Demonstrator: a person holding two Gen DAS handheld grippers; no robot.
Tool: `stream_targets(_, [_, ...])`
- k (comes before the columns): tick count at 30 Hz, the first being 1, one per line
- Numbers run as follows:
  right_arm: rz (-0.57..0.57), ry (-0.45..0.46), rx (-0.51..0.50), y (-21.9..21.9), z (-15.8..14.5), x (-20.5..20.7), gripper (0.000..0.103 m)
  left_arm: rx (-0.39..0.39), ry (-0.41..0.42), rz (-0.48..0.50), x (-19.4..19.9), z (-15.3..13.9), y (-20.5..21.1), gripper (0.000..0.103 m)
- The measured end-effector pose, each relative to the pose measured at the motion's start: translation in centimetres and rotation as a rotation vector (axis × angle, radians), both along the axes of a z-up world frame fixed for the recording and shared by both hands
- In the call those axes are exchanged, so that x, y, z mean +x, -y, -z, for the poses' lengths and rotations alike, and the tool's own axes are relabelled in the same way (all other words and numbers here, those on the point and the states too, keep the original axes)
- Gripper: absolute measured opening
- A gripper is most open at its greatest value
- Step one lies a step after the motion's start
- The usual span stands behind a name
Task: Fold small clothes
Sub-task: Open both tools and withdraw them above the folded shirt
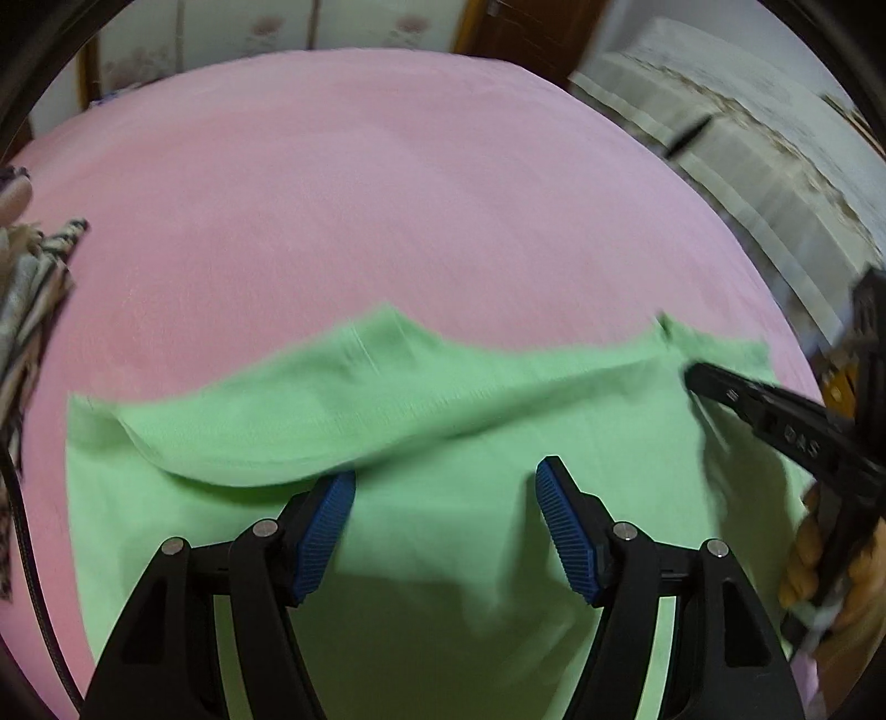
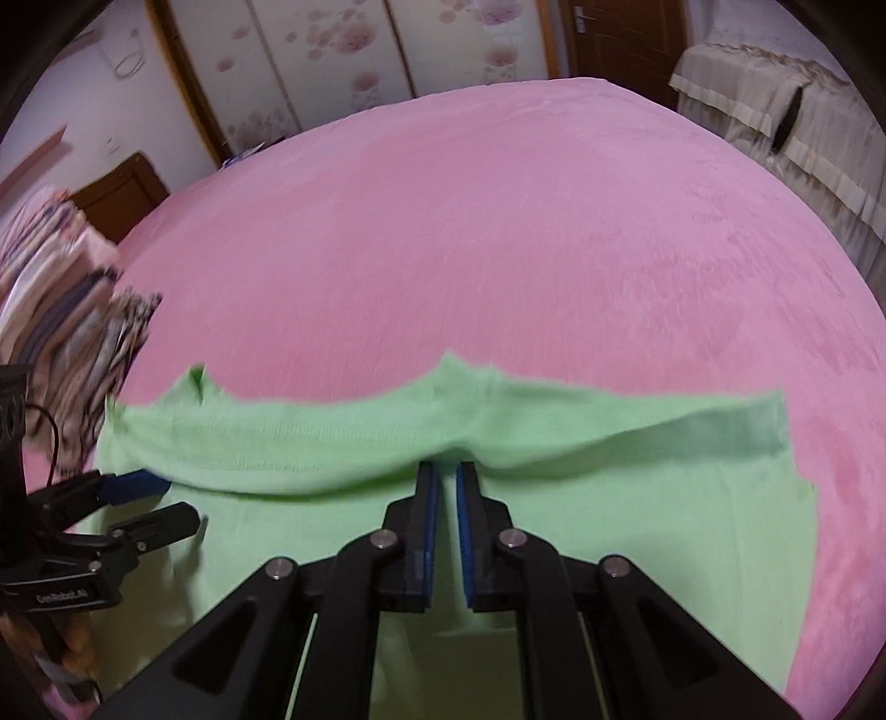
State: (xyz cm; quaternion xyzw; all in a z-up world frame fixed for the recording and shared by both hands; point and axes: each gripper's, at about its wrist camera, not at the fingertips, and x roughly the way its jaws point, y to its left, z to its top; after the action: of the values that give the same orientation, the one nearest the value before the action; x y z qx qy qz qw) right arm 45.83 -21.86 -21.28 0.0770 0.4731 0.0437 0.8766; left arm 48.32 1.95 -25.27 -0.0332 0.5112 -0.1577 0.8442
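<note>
- Pink bedding covers a wide bed [image 2: 498,249] that fills most of both views; behind it stand pale wardrobe doors with a flower print [image 2: 332,50] and a brown wooden door [image 2: 626,39].
- At the right, beyond the bed's edge, is a piece of furniture under a cream cover with a trimmed hem [image 2: 775,111].
- On the bed's left side lies a blurred heap of patterned clothes [image 2: 83,343], well apart from the work in front.
- A light green garment [image 2: 609,526] lies spread on the pink bedding at the near edge, directly under both grippers.
- Its far part is turned back toward the camera as a long folded band [image 1: 332,421] running across the garment's width, with a bare pink bed beyond it.
- The left gripper [image 1: 446,526] has its blue-padded fingers spread wide, with nothing between them; the left pad tip sits at the edge of the folded band.
- The right gripper [image 2: 446,520] has its fingers almost pressed together, only a narrow slit between the blue pads, and their tips meet the lower edge of the folded band; whether cloth is pinched there cannot be told.
- In the left wrist view the right gripper reaches in from the right over the garment, with a person's hand [image 1: 819,559] on its handle.
</note>
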Motion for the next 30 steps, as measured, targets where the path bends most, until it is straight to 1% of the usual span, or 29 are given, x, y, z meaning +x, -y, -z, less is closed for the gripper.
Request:
stream_targets(1, [0.015, 0.003, -0.002, 0.1, -0.1, 0.5, 0.007, 0.018, 0.017, -0.042, 0.7, -0.1, -0.4, 0.067])
stream_targets(4, [0.063, 0.009, 0.012, 1.0, -0.6, 1.7, 0.007, 0.017, 0.036, -0.144, 2.3, -0.5, -1.8, 0.067])
stream_targets(7, [0.084, 0.023, 0.037, 2.0, -1.5, 1.7, 0.007, -0.002, 0.049, -0.218, 2.5, -1.3, -3.4, 0.067])
stream_targets(8, [0.083, 0.028, 0.039, 2.2, -1.8, 1.6, 0.007, -0.005, 0.052, -0.223, 2.3, -1.5, -3.7, 0.067])
stream_targets(10, [0.076, 0.036, 0.045, 2.3, -2.5, 1.0, 0.007, 0.010, 0.059, -0.221, 1.7, -2.0, -4.1, 0.067])
stream_targets(13, [0.064, 0.033, 0.047, 2.3, -3.6, 0.1, 0.007, 0.062, 0.063, -0.216, 0.5, -3.1, -4.9, 0.067])
stream_targets(15, [0.053, 0.029, 0.038, 2.1, -4.5, -1.0, 0.007, 0.070, 0.053, -0.213, -0.8, -4.1, -5.2, 0.068])
stream_targets(17, [0.043, 0.022, 0.035, 2.0, -5.3, -2.1, 0.007, 0.075, 0.040, -0.213, -2.1, -5.2, -5.5, 0.072])
stream_targets(18, [0.039, 0.020, 0.035, 1.9, -5.7, -2.8, 0.007, 0.075, 0.037, -0.209, -3.0, -5.9, -5.8, 0.076])
stream_targets(19, [0.032, 0.017, 0.037, 1.7, -6.3, -3.6, 0.007, 0.078, 0.037, -0.206, -3.6, -6.5, -6.0, 0.077])
stream_targets(22, [0.009, 0.026, 0.040, 1.1, -8.5, -6.1, 0.007, 0.093, 0.053, -0.181, -5.8, -9.2, -5.5, 0.078])
stream_targets(23, [0.002, 0.033, 0.042, 0.8, -9.3, -6.9, 0.007, 0.096, 0.059, -0.177, -6.8, -9.9, -5.9, 0.079])
stream_targets(25, [-0.013, 0.047, 0.045, 0.2, -11.1, -8.5, 0.007, 0.097, 0.078, -0.169, -8.5, -11.9, -5.8, 0.086])
stream_targets(27, [-0.030, 0.063, 0.050, -0.5, -12.6, -9.9, 0.007, 0.093, 0.105, -0.173, -10.6, -14.1, -6.0, 0.090])
stream_targets(30, [-0.066, 0.089, 0.044, -1.9, -14.9, -12.3, 0.007, 0.084, 0.142, -0.168, -13.0, -16.9, -6.2, 0.094])
